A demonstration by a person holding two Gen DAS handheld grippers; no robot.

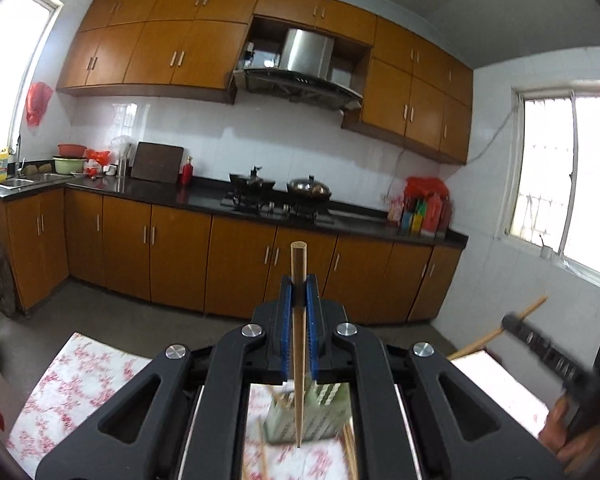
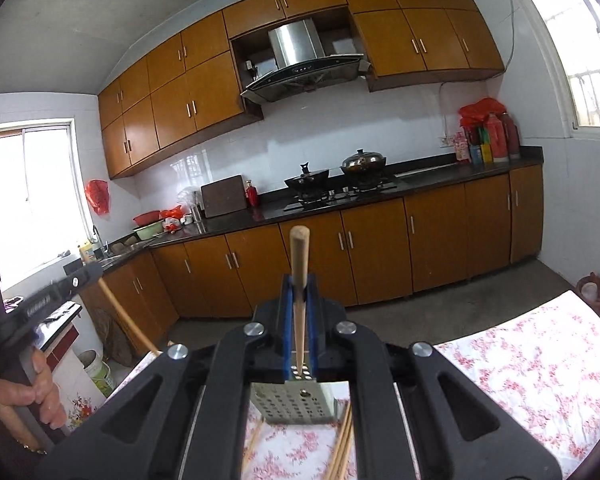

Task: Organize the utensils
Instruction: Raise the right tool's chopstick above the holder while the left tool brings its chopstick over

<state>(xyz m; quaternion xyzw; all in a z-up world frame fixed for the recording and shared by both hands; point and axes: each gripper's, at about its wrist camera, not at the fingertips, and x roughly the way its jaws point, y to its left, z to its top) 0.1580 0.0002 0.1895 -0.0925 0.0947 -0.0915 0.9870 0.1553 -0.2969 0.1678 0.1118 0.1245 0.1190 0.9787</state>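
My left gripper is shut on a wooden chopstick that stands upright between the blue pads, thick end up, tip pointing down. Below it a perforated utensil holder stands on the floral tablecloth, with loose chopsticks beside it. My right gripper is shut on another wooden chopstick, its tip just above the perforated holder. Loose chopsticks lie on the cloth. The right gripper also shows blurred at the right of the left wrist view, the left one at the left of the right wrist view.
Kitchen ahead: orange cabinets, black counter with stove and pots, sink at the left, windows on both sides. A bucket stands on the floor by the table. The floral cloth spreads to the right.
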